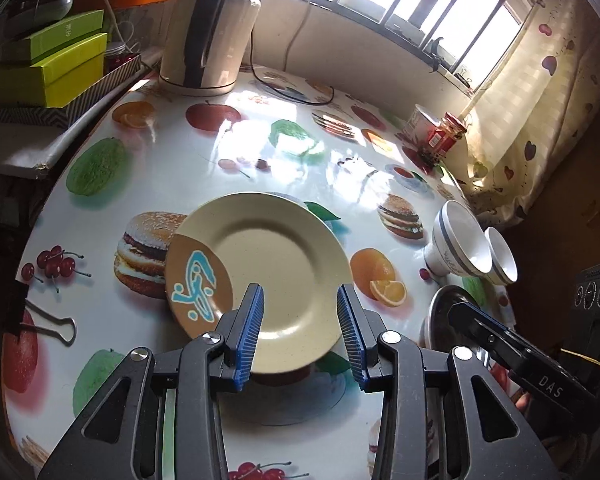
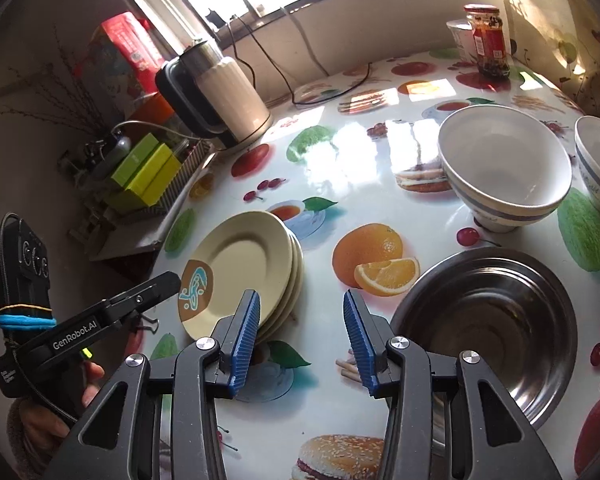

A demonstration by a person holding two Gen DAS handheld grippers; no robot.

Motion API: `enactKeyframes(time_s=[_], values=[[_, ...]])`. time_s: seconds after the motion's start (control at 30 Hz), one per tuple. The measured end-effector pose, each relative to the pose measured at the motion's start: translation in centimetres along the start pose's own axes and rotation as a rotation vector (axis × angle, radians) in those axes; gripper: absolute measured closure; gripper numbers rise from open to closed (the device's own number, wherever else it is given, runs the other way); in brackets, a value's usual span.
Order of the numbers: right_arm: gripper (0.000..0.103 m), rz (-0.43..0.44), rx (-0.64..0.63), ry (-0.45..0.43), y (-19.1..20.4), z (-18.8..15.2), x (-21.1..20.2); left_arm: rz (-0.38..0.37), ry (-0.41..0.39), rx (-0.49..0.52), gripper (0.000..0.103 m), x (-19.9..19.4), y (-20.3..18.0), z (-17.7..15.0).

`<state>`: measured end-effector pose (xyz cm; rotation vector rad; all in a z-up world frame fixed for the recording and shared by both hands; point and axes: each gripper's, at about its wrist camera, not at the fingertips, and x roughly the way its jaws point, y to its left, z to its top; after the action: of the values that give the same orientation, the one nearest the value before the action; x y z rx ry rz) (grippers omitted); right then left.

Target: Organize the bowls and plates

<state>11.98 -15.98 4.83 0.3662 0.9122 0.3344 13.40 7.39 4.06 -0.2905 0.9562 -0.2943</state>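
Several cream plates [image 2: 244, 268] sit stacked on the table [image 2: 339, 160] (plates look done), while two ceramic bowls [image 2: 503, 168] and a steel bowl [image 2: 487, 320] remain apart, left gripper [image 1: 300, 312] and right gripper [image 2: 300, 320] both parted, empty.

Both grippers are pointed steeply downward. The left gripper [image 1: 300, 320] is held with jaws parted and nothing between them; the right gripper [image 2: 300, 326] likewise, empty and parted.

both wrist views angle down at table [image 1: 172, 184] – share plate stack [image 1: 268, 276], near.
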Motion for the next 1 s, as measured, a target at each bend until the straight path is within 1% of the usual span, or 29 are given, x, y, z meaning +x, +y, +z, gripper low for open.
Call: enactKeyframes(time_s=[0.1, 0.23, 0.3, 0.37, 0.47, 0.5, 0.57, 0.7, 0.93, 1.0], values=[[0.06, -0.077, 0.001, -0.053, -1.9, 0.0, -2.5, -0.045, 0.026, 0.046, 0.064, 1.0, -2.5, -0.2], [0.06, -0.182, 0.041, -0.1, -4.9, -0.3, -5.0, -0.097, 0.072, 0.101, 0.064, 2.7, -5.7, -0.9], [0.06, -0.241, 0.045, -0.113, -6.2, -0.6, -5.8, -0.119, 0.09, 0.123, 0.064, 3.5, -7.0, -1.2], [0.06, -0.285, 0.064, -0.122, -7.7, -1.1, -6.5, -0.12, 0.114, 0.137, 0.064, 4.4, -8.1, -1.5], [0.06, -0.327, 0.086, -0.122, -9.4, -1.8, -7.1, -0.145, 0.135, 0.175, 0.064, 5.2, -9.8, -1.7], [0.06, -0.342, 0.094, -0.119, -9.9, -1.9, -7.2, -0.142, 0.147, 0.19, 0.064, 5.6, -10.2, -1.8], [0.06, -0.34, 0.114, -0.114, -10.7, -2.3, -7.2, -0.144, 0.166, 0.196, 0.064, 6.4, -10.8, -1.9], [0.06, -0.333, 0.124, -0.092, -11.5, -2.8, -6.7, -0.144, 0.212, 0.178, 0.064, 7.9, -11.0, -2.2], [0.061, -0.297, 0.141, -0.065, -12.2, -3.0, -5.8, -0.129, 0.225, 0.174, 0.064, 8.8, -11.3, -2.3], [0.063, -0.289, 0.134, -0.06, -12.2, -3.0, -5.6, -0.128, 0.224, 0.179, 0.064, 8.9, -11.4, -2.2]])
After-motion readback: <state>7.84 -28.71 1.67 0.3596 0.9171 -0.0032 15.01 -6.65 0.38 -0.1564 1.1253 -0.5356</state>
